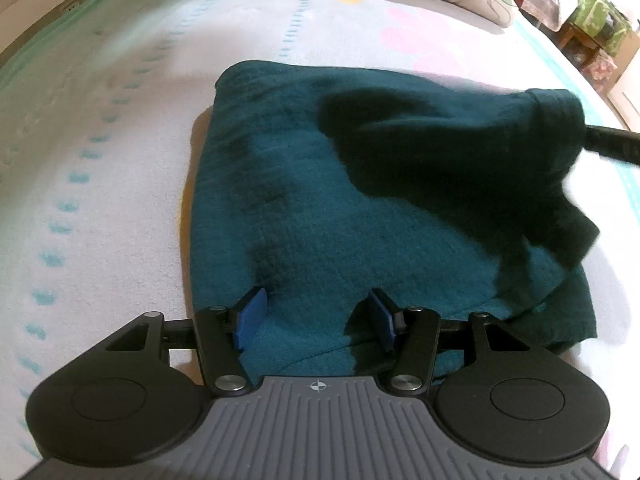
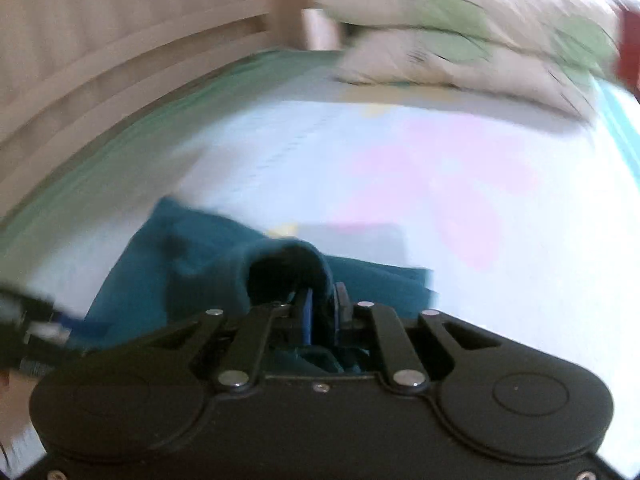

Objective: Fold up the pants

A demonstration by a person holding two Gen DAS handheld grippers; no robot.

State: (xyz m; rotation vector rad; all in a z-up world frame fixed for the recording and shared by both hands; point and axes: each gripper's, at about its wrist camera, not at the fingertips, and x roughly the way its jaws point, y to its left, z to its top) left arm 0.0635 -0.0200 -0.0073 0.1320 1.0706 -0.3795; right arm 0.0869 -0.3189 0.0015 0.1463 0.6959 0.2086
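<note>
The teal pants (image 1: 320, 200) lie folded on the white bed sheet (image 1: 120, 160). My left gripper (image 1: 316, 316) is open, its blue pads just above the near edge of the pants, with nothing between them. My right gripper (image 2: 323, 312) is shut on a fold of the pants (image 2: 200, 272) and lifts it; the cloth bulges over its fingertips. In the left wrist view the right gripper's black finger (image 1: 612, 144) enters from the right, with the raised corner of cloth draped over it.
Patterned pillows (image 2: 460, 40) lie at the head of the bed. A wooden bed frame (image 2: 120, 60) runs along the left. Furniture (image 1: 592, 24) stands beyond the bed's right edge. The right wrist view is motion-blurred.
</note>
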